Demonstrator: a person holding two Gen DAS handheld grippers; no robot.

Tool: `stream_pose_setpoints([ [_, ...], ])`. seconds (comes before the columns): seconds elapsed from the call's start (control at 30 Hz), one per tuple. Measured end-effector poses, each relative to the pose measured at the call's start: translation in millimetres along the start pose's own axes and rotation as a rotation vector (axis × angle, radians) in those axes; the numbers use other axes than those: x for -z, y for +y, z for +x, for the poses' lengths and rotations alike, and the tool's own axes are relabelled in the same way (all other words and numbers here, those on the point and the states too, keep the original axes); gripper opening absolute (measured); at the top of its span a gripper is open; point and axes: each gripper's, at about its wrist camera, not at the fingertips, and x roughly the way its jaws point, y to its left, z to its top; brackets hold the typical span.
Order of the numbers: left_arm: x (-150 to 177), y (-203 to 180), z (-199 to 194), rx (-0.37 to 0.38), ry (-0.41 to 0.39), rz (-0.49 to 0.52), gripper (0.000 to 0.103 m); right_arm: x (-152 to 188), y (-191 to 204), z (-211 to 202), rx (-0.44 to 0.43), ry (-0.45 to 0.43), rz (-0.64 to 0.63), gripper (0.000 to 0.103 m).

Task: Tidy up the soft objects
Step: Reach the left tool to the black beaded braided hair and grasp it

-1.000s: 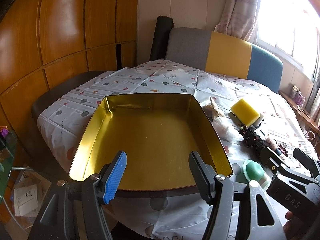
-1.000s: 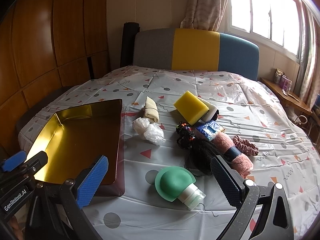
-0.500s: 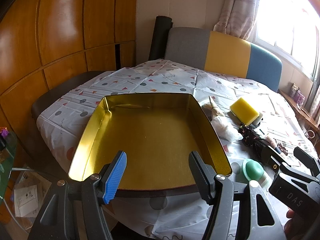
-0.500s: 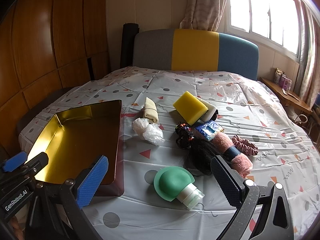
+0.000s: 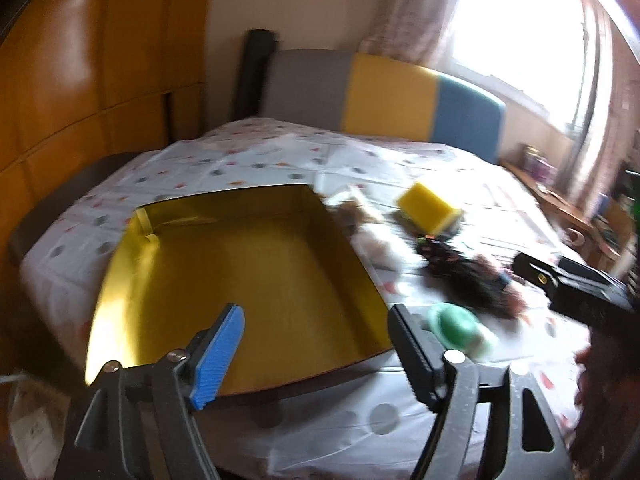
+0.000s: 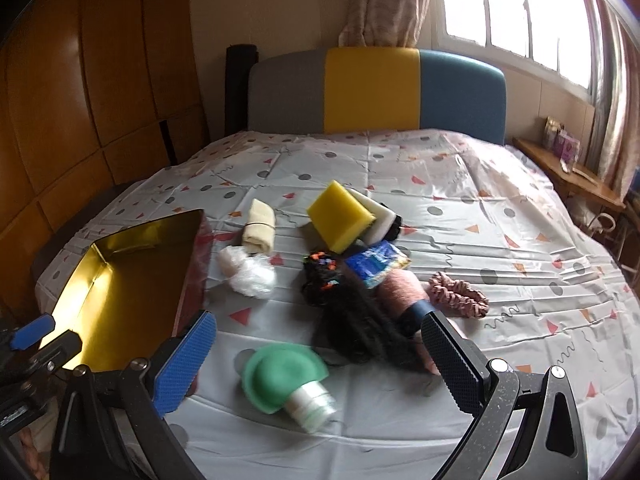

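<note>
A gold-lined tin tray lies empty on the bed's left side. My left gripper hovers over its near rim, jaws opening with nothing between them. My right gripper stands open above a green silicone cap on a small bottle. Beyond it lie a black wig, a pink fuzzy roll, a pink scrunchie, a blue packet, a yellow sponge, a beige cloth roll and a white plastic bag.
A patterned sheet covers the bed. The grey, yellow and blue headboard stands behind it, wooden panels at the left, a window and a side shelf at the right. The bed's right half holds only the sheet.
My left gripper's jaws have widened and its view has swung right, now blurred. My right gripper has moved forward toward the green cap and the pile.
</note>
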Motion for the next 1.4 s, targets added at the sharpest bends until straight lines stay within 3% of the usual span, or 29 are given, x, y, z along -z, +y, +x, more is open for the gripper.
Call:
stream_pose_setpoints([
  [0.2,-25.8,-15.7,18.7,0.072,0.060,0.045,0.078,-14.4,-51.0,15.6,-0.021,0.037,0.040,0.103],
  [0.4,-54.8,-41.8,54.3,0.143,0.161,0.160,0.077,-2.1,-99.6,37.0,-0.013,0.063,0.143,0.103],
  [0.5,-64.0,-58.2,79.8,0.164,0.228,0.205,0.072,-2.3,-110.8,41.9,-0.022,0.087,0.201,0.103],
  [0.63,-77.7,-82.8,106.5,0.173,0.259,0.265,0.071,-3.1,-114.9,40.9,-0.030,0.078,0.210,0.103],
  [0.77,-84.4,-99.1,142.5,0.170,0.342,0.266,0.071,-4.0,-116.9,41.0,-0.044,0.076,0.220,0.103],
  [0.9,-85.4,-106.1,180.8,0.121,0.422,0.244,0.071,-4.8,-117.7,40.3,-0.054,0.074,0.224,0.103],
  [1.07,-90.3,-109.6,193.5,0.077,0.411,0.209,0.071,-5.1,-124.4,38.2,-0.035,0.065,0.252,0.103],
  [1.2,-87.1,-141.0,189.3,0.185,0.427,0.282,0.069,-3.9,-141.0,38.1,-0.034,0.068,0.336,0.103],
  [1.27,-81.7,-156.9,193.1,0.244,0.476,0.277,0.057,-3.6,-146.3,37.2,-0.028,0.067,0.361,0.103],
  [1.4,-76.2,-165.8,219.7,0.262,0.573,0.124,0.057,-3.7,-147.7,36.6,-0.025,0.066,0.369,0.103],
])
